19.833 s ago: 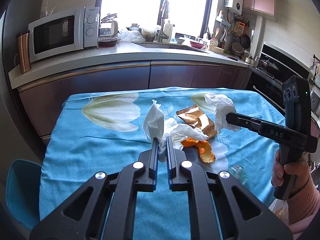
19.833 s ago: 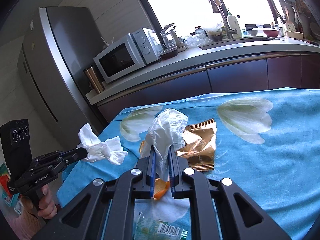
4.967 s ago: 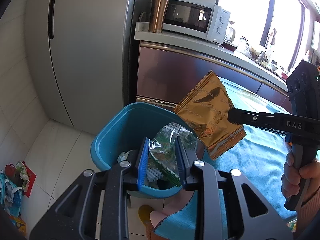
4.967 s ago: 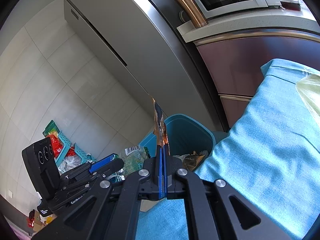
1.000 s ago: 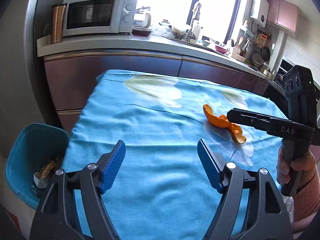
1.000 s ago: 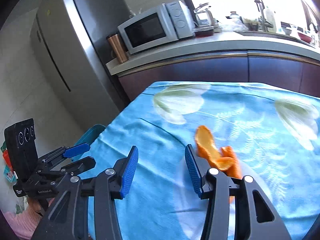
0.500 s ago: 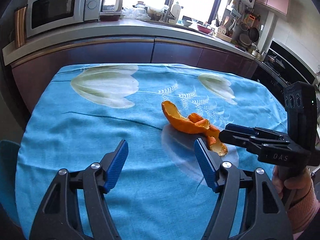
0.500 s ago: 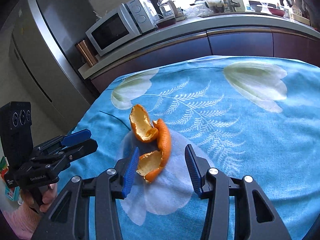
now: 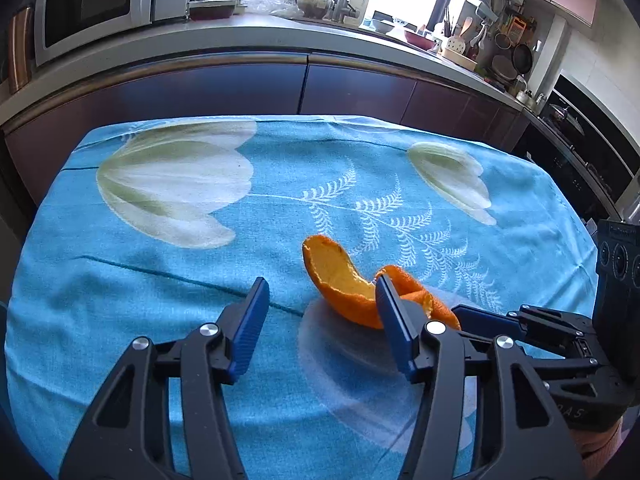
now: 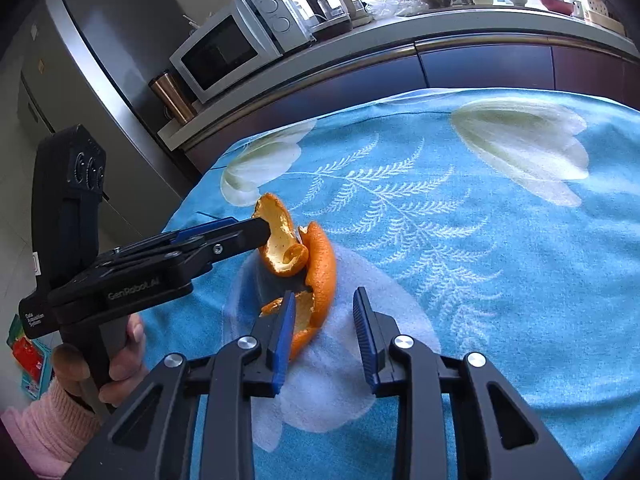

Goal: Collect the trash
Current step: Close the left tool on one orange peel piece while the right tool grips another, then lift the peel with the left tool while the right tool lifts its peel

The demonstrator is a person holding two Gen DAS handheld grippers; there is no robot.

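Orange peel (image 9: pixel 344 286) lies on the blue flowered tablecloth (image 9: pixel 168 264) near the table's middle. It also shows in the right wrist view (image 10: pixel 308 264) as curled pieces. My left gripper (image 9: pixel 320 320) is open, its right finger beside the peel's near end. In the right wrist view the left gripper (image 10: pixel 256 234) reaches in from the left with its tip against the upper curled piece. My right gripper (image 10: pixel 325 330) is open, its left finger touching the lower peel strip. It shows low at the right in the left wrist view (image 9: pixel 472 316).
A kitchen counter (image 9: pixel 240 36) with a microwave (image 9: pixel 100 4) runs behind the table. A copper tumbler (image 10: pixel 172 96) and a grey fridge (image 10: pixel 100 52) stand to the left. An oven (image 9: pixel 580 152) is at the right.
Both grippers have moved closer to the orange peel and lower over the cloth. Both remain open.
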